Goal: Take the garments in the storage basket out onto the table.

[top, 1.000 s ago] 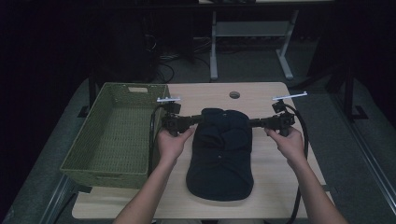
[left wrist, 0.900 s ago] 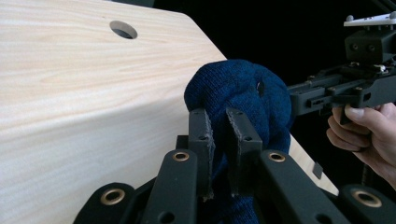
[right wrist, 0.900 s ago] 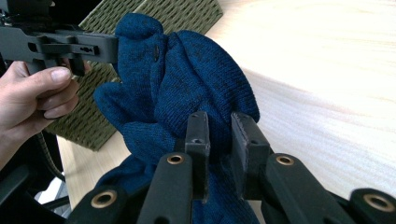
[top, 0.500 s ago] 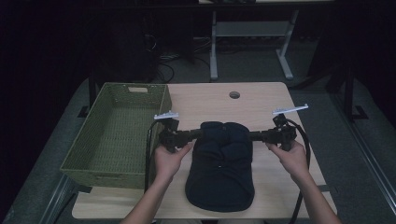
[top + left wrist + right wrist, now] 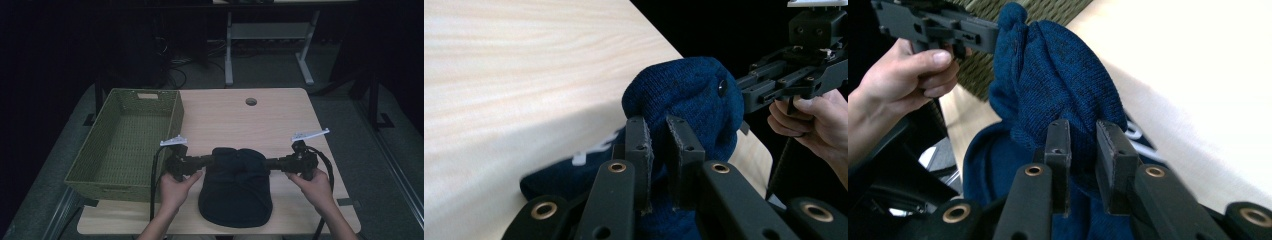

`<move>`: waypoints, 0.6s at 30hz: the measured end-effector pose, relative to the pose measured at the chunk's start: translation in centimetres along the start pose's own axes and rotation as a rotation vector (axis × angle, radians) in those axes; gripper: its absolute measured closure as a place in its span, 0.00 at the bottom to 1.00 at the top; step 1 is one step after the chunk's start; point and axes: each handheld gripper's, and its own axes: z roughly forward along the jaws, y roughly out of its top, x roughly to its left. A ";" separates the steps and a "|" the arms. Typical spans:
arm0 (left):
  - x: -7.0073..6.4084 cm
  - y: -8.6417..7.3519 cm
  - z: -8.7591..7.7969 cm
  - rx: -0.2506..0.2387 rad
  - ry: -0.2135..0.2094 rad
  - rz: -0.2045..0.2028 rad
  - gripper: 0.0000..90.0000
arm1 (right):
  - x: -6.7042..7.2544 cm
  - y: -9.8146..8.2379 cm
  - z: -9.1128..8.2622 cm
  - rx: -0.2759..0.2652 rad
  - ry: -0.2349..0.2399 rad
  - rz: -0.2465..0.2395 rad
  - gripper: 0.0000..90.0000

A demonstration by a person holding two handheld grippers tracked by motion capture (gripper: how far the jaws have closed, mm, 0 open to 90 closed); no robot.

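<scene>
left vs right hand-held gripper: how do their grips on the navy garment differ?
The left hand-held gripper pinches the navy garment's edge beside the green basket; the right hand-held gripper pinches the opposite edge, toward the table's open side. Both point inward, shut on fabric.

white print on the dark blue garment point(image 5: 589, 150), unreadable

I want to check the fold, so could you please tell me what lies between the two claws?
In the high view, only the dark blue knitted garment spans between left claw and right claw.
</scene>
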 end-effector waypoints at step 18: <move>0.3 -4.2 -0.4 0.094 -0.044 -0.027 0.91 | 0.8 -4.7 1.5 0.076 0.070 0.021 0.82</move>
